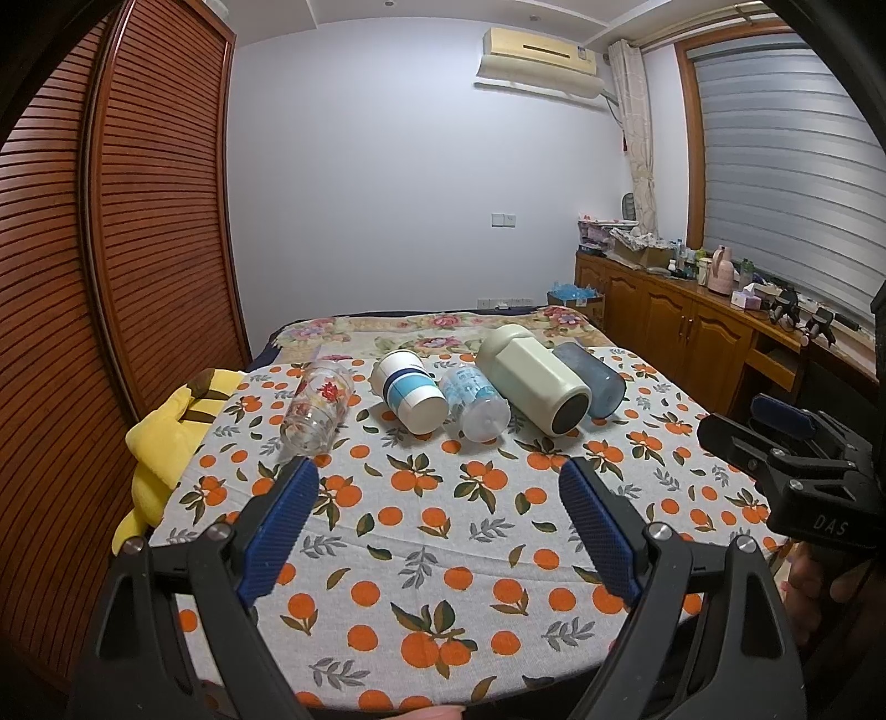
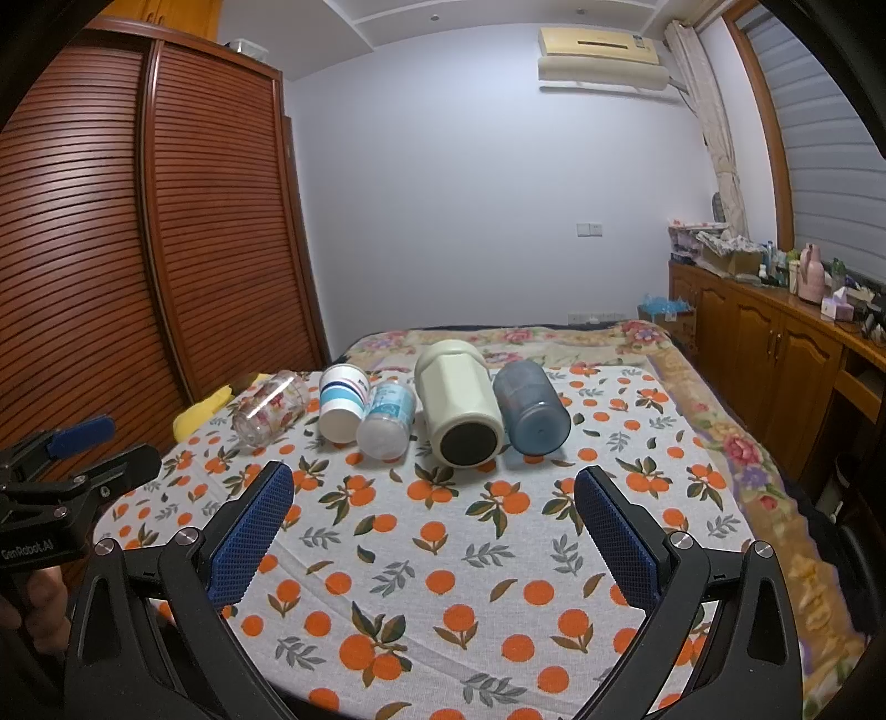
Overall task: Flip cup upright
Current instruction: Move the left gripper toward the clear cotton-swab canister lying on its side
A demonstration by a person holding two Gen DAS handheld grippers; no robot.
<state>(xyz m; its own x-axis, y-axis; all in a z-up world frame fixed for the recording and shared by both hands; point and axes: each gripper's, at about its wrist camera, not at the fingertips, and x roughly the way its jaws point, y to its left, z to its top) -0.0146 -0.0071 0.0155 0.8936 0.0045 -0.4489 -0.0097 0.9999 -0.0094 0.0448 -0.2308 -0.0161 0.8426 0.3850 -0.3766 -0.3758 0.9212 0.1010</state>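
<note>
Five cups lie on their sides on the orange-print cloth (image 1: 443,526): clear floral glass (image 1: 318,410); white blue-banded cup (image 1: 408,390); clear blue-printed plastic cup (image 1: 476,403); cream faceted tumbler (image 1: 534,382); blue-grey translucent cup (image 1: 590,378); left gripper (image 1: 437,501) and right gripper (image 2: 434,512) fingers wide, holding nothing.

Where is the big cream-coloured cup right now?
The cream cup lies on its side on the orange-print tablecloth, between the small clear bottle on its left and the blue cup on its right.

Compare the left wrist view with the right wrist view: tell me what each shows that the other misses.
Only the left wrist view shows the right gripper from the side, and more of the yellow plush. Only the right wrist view shows the left gripper from the side, and the box atop the wardrobe. Both show five cups lying on their sides on the orange-print cloth: glass, striped, clear blue-print, cream, blue. Both grippers are open and empty.
</note>
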